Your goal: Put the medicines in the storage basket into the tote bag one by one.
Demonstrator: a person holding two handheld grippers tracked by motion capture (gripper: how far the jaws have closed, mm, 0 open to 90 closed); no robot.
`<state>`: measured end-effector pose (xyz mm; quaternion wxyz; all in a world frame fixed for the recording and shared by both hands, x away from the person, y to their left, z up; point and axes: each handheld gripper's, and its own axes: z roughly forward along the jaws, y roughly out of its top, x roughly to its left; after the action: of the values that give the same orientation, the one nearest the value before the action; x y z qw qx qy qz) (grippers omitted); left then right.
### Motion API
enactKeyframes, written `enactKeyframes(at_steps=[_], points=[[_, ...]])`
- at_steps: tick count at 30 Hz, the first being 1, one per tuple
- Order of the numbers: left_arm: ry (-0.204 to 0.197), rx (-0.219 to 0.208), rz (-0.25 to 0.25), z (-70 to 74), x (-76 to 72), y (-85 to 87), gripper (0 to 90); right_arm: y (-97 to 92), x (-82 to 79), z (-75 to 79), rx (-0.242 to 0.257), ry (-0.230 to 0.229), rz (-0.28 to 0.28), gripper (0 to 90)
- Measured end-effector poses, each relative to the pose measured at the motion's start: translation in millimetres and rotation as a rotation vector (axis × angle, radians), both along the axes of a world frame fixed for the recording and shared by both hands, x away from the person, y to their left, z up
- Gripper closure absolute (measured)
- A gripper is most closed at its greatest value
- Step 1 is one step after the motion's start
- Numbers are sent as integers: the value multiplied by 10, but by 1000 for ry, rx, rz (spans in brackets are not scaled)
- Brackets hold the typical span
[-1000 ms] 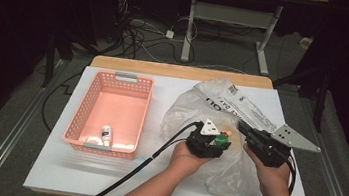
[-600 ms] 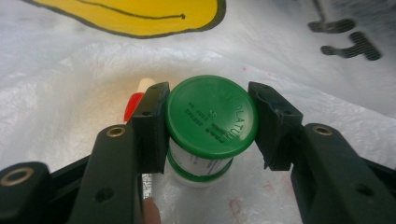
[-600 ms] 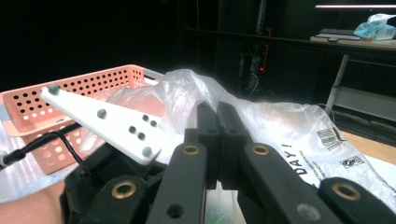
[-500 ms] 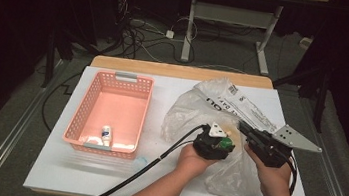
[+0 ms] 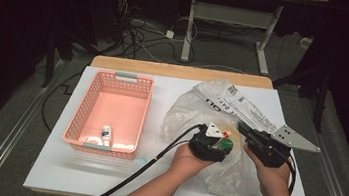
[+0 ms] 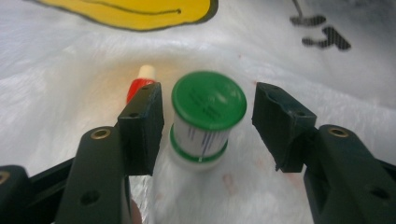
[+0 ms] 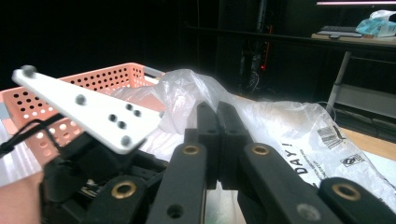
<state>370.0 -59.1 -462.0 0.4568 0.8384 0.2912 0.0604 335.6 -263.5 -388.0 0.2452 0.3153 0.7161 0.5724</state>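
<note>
Since the earlier frame my left gripper (image 5: 221,140) has barely shifted over the plastic bag (image 5: 196,113), but its jaws have just been opening: in the left gripper view they now stand apart w/ the green-capped bottle (image 6: 207,119) between them. The left pad sits right beside the bottle's side, maybe grazing it; the right pad is clearly off it w/ a gap. So I read it as open, not clamped. The right gripper (image 5: 245,130) hasn't moved; in the right gripper view (image 7: 217,122) its jaws are pressed together, tips against the bag film. Can't tell if they pinch any plastic.

Bottle orientation: long axis runs roughly along the jaws, cap end pointing away from the gripper body and up toward the cam, so I see the round green cap nearly face on and the white body w/ a green band below it. It lies on the bag, near its middle, between my two hands.

Counts: 1 green-capped bottle; 1 small red item w/ a pale tip (image 6: 144,79) just behind the left pad; 1 bag; 1 pink basket (image 5: 92,99) at table left, holding 1 small white bottle (image 5: 106,134) plus a pale item beside it that I can't identify; 2 grippers.
</note>
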Motion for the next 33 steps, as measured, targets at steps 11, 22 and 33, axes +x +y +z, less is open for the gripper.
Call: enactKeyframes(at_steps=[11, 22, 33], points=[[7, -64, -41, -67, -242, 375, 354, -1, 4, -23, -7, 7, -6, 900], [31, -88, -54, -122, -508, 652, 180, -7, 5, -23, -9, 8, -11, 900], [18, -41, -11, 4, -635, 951, 0, 8, 13, -32, -19, 9, -11, 900]])
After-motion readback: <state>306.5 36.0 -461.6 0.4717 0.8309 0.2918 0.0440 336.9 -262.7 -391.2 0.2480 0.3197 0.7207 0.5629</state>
